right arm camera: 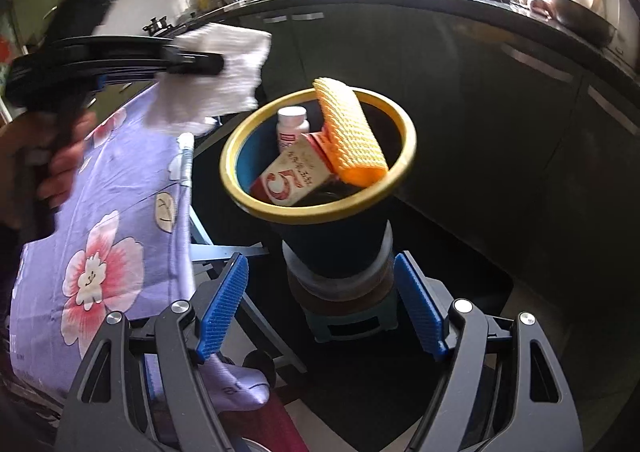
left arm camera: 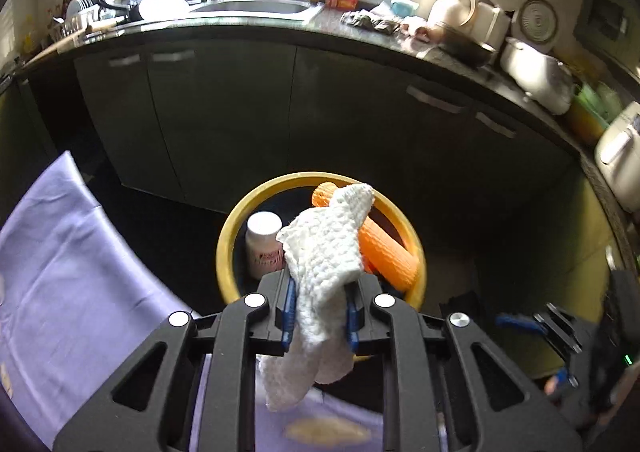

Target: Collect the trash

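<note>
Above the yellow-rimmed bin [left arm camera: 228, 236], the left gripper [left arm camera: 318, 316] is clamped on a white foam net sleeve [left arm camera: 320, 252], which sticks up past the blue pads [left arm camera: 289, 312] and droops below them. Seen from the right wrist, that same sleeve [right arm camera: 224, 68] hangs over the edge of the floral purple cloth [right arm camera: 120, 180], just left of the bin [right arm camera: 320, 208] and not yet inside it. Inside the dark blue bin lie an orange foam net sleeve [right arm camera: 352, 132] propped against the far rim, a white pill bottle [right arm camera: 293, 124] standing toward the back, and a red-and-white carton [right arm camera: 292, 176] leaning between them; what sits beneath them is too dark to tell. The bin stands on what looks like a small stool [right arm camera: 352, 322]. The right gripper [right arm camera: 320, 308] hangs low before the bin's base, its fingers [right arm camera: 224, 308] spread wide and holding nothing.
</note>
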Tool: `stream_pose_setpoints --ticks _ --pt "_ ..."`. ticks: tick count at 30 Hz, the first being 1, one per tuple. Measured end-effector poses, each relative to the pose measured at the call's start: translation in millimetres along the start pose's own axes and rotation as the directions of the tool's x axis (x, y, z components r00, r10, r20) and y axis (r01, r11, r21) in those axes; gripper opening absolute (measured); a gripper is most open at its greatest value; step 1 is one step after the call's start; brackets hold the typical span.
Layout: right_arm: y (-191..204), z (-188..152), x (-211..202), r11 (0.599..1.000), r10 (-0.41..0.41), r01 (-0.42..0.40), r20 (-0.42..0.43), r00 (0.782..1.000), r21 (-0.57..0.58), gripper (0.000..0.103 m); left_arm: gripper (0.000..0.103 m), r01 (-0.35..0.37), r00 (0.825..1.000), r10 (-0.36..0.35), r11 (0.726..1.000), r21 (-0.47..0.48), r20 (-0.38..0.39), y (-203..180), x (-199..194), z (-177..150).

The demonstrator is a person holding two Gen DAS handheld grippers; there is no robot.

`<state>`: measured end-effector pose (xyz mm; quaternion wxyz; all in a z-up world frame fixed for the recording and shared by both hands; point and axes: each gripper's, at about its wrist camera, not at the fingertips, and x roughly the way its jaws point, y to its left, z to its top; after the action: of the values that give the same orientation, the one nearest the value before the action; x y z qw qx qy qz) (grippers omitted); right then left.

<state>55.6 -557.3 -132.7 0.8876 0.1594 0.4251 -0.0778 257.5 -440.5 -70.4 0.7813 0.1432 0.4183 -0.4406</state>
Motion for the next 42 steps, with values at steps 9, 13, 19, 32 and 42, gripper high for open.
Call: stream_pose_setpoints --ticks 9,13,19,32,42 --pt "2.5 2.5 -0.2 1.0 0.013 -0.013 -0.002 1.0 -0.001 0.078 0.069 -0.056 0.998 0.055 0.998 -0.027 -0.028 7.0 39.8 3.0" --pt "15.0 2.7 -7.2 0.999 0.029 -0.028 0.016 0.999 -0.024 0.078 0.072 -0.06 0.998 0.061 0.997 -0.056 0.02 10.2 6.7 -6.3" --pt "46.7 0.1 -19.8 0.993 0.072 -0.068 0.038 0.997 -0.092 0.083 0.092 -0.122 0.979 0.14 0.985 -0.121 0.149 18.8 -86.2 -52.9" --pt "136.3 -5.5 -39.3 0.951 0.192 -0.166 0.08 0.978 -0.26 0.093 0.096 -0.478 0.767 0.609 0.752 -0.454 0.202 67.2 -300.6 -247.4" --pt "190.8 -12.2 -79.1 0.921 0.16 -0.075 0.196 0.968 -0.383 0.098 0.096 -0.557 0.587 0.802 0.499 -0.663 0.111 66.0 -401.7 -360.3"
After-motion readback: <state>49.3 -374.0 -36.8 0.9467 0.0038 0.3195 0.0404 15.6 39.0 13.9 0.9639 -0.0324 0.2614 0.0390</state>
